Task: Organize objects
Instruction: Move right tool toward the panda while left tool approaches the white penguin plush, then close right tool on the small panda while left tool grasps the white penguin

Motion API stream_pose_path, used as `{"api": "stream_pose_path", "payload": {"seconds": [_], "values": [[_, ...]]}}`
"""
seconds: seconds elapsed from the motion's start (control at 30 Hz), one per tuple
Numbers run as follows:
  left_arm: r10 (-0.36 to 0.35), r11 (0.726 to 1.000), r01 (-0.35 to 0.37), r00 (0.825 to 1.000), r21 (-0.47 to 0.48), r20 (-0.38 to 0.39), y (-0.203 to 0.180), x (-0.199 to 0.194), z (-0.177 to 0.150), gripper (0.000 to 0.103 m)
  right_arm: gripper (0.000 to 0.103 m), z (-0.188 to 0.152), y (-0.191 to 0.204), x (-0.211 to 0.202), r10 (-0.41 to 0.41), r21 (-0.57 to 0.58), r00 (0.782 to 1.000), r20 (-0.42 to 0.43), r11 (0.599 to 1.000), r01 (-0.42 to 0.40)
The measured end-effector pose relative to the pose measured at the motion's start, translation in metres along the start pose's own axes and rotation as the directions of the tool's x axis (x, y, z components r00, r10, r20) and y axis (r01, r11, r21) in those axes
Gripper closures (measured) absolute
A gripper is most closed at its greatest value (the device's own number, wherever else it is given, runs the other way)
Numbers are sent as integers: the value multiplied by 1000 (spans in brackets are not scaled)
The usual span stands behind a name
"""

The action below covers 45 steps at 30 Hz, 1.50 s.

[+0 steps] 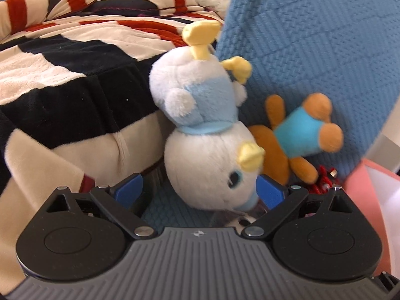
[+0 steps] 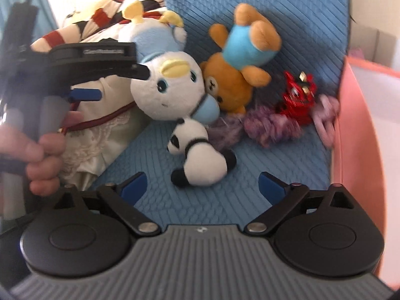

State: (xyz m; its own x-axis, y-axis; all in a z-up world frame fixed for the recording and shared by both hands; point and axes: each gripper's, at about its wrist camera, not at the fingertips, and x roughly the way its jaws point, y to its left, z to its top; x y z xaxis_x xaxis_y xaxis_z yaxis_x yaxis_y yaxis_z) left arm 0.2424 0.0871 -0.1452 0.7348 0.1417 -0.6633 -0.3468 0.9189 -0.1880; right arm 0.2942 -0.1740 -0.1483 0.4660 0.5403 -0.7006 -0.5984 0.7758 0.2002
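Panda toy (image 2: pixel 200 153) lies right in front of the wide-open right hand-held gripper (image 2: pixel 202 187).

White duck toy (image 1: pixel 207 130) sits upside down between the wide jaws of the left hand-held gripper (image 1: pixel 200 190); I cannot tell if they touch it. Beside it are a bear toy (image 2: pixel 240 57), a red toy (image 2: pixel 298 95) and purple fluff (image 2: pixel 270 127), all jumbled on the blue mat (image 2: pixel 275 12). Nothing looks tidied yet.

We see the panda toy (image 1: pixel 243 221) only as a small part behind the left gripper's body. The pink thing (image 2: pixel 325 117) at the wall is blurred, we cannot tell what it is. The striped blanket (image 1: pixel 62 57) is cut by the left edge.
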Motion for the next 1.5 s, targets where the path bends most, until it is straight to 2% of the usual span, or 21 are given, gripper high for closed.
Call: {"api": "stream_pose_path", "payload": {"seconds": [0.1, 0.2, 0.27, 0.37, 0.53, 0.67, 0.83, 1.0, 1.1, 1.37, 1.5], "values": [[23, 1000, -23, 1000, 8, 21, 2, 14, 7, 4, 10, 8, 3, 13, -24, -59, 999, 25, 998, 25], [15, 1000, -15, 1000, -5, 4, 5, 28, 12, 4, 11, 14, -1, 32, -34, -74, 999, 1, 997, 34], [9, 1000, -9, 1000, -11, 3, 5, 35, 14, 4, 17, 17, -3, 41, -33, -79, 999, -6, 996, 32], [-32, 999, 32, 999, -11, -2, 4, 42, 19, 4, 26, 22, 1, 53, -6, -106, 1000, -16, 994, 4], [-80, 995, 80, 997, -59, 2, 5, 52, 26, 4, 32, 26, 13, 74, 37, -164, 998, -49, 985, -45], [-107, 991, 105, 994, -81, -21, 3, 67, 30, 4, 38, 28, 21, 91, 17, -210, 997, -74, 977, -32], [-115, 990, 113, 993, -88, -18, 1, 83, 37, 3, 49, 27, 20, 104, 8, -202, 994, -113, 979, -31], [-101, 991, 97, 994, -88, -42, -3, 102, 42, 1, 52, 24, 18, 110, -7, -194, 991, -131, 981, -19], [-116, 987, 109, 992, -115, -55, -2, 112, 43, 0, 57, 22, 18, 109, -17, -202, 991, -129, 979, -9], [-135, 985, 126, 988, -118, -70, -2, 116, 42, 0, 59, 26, 12, 102, -30, -143, 992, -122, 990, 12], [-116, 988, 111, 992, -105, -48, -6, 108, 41, 6, 59, 28, 10, 94, -46, -116, 995, -92, 993, 35]]}}
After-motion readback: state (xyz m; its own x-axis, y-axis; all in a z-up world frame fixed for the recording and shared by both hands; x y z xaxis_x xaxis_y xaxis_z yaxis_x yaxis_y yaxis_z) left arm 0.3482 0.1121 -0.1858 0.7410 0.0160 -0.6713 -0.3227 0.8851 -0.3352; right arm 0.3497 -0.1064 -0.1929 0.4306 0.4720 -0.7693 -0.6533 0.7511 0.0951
